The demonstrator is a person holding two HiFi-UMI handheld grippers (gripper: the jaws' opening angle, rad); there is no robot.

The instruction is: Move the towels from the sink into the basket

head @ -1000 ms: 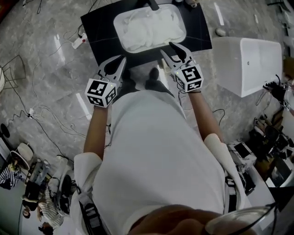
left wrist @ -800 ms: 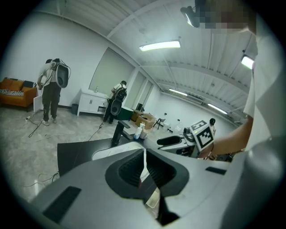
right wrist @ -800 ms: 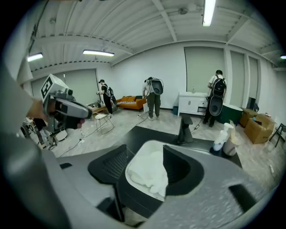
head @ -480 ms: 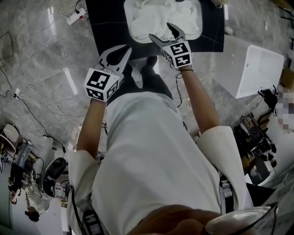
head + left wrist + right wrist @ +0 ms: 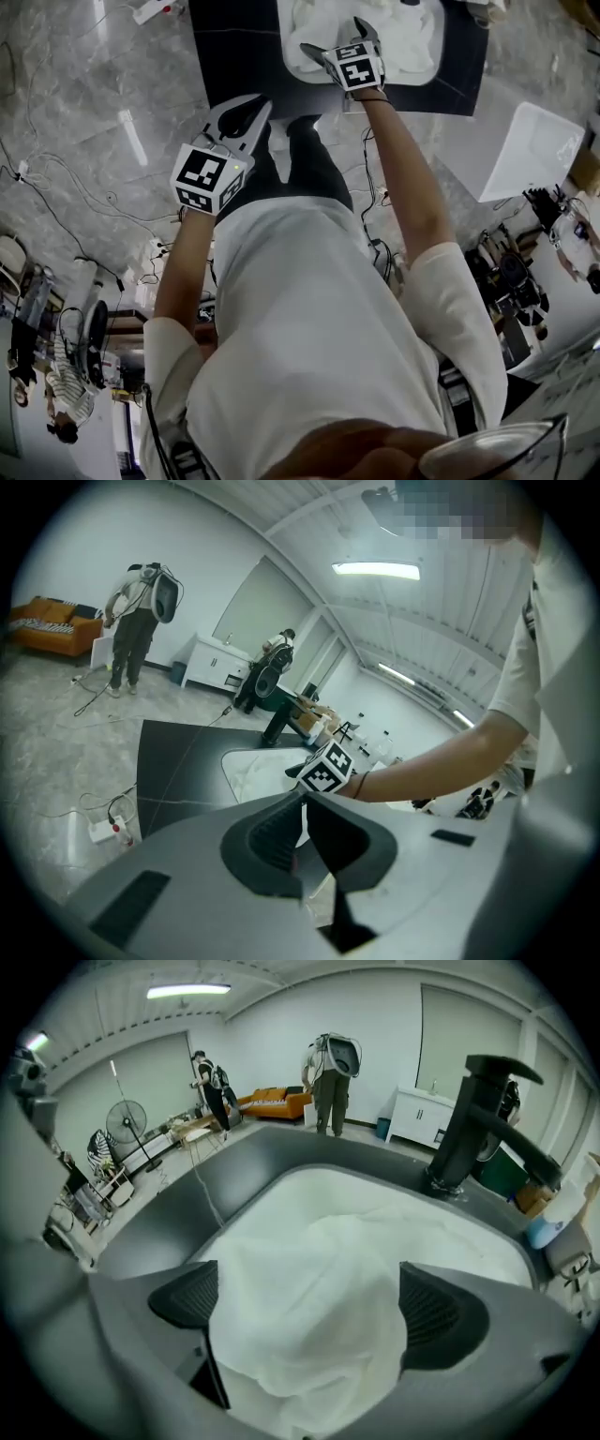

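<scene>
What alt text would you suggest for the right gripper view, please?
The right claw, its jaws just opened wide, hangs over a bunched white towel that sits between them, not yet pinched, in a white sink set in a dark counter. A black tap stands behind at the right.

White short-sleeved shirt (image 5: 319, 319), dark trousers (image 5: 302, 169), grey hand-held grippers (image 5: 257, 101) (image 5: 333, 36), black-and-white marker cubes (image 5: 206, 178)

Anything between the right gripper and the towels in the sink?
Nothing. Right gripper view: the right gripper, jaws just opened wide, has the towels directly between them.
</scene>
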